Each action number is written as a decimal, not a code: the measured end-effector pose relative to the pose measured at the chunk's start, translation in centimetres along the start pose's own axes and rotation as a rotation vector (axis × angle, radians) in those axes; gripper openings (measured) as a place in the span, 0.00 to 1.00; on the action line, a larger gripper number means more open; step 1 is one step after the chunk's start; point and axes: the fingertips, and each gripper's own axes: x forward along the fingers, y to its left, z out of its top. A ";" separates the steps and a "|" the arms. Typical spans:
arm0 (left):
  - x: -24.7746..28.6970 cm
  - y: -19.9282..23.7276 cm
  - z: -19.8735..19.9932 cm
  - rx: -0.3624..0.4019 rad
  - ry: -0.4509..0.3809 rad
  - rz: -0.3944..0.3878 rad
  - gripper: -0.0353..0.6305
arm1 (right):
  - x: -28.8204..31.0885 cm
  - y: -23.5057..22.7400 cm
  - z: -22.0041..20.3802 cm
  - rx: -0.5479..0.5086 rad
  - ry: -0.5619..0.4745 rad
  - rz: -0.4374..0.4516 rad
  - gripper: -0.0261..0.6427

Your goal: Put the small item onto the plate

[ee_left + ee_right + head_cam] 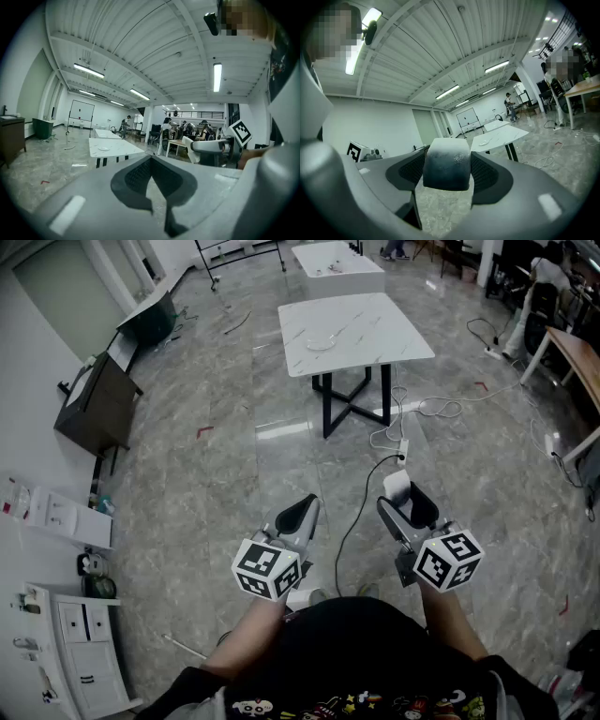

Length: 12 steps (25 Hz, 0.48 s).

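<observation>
Fingers (488,174) of right gripper (405,504): clamped on the small rounded block (446,159), white on top, shading to dark grey lower down, lightly speckled. Block is held over grey stone floor (225,474). Left gripper (149,164): fingers (133,177) together, tips meeting. Round white plate (323,341) sits on white marble-topped table (394,334), well apart from both grippers.

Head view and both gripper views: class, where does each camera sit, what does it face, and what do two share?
Head view: on the head, facing steeply down; shows forearms, left gripper, right gripper.
Left gripper view: on that gripper, facing along its shut jaws.
Right gripper view: on that gripper, jaws clamping the small item.
Shared: the white table.
</observation>
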 end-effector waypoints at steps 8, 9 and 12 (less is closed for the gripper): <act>3.4 0.2 0.0 0.018 -0.033 0.025 0.05 | 2.9 -0.7 0.1 -0.076 -0.001 -0.017 0.54; 4.0 0.0 0.1 0.026 -0.033 0.026 0.05 | 3.1 -0.7 0.0 -0.080 0.002 -0.013 0.54; 5.4 0.0 0.4 0.038 -0.032 0.038 0.05 | 3.6 -0.7 0.3 -0.105 0.008 -0.008 0.54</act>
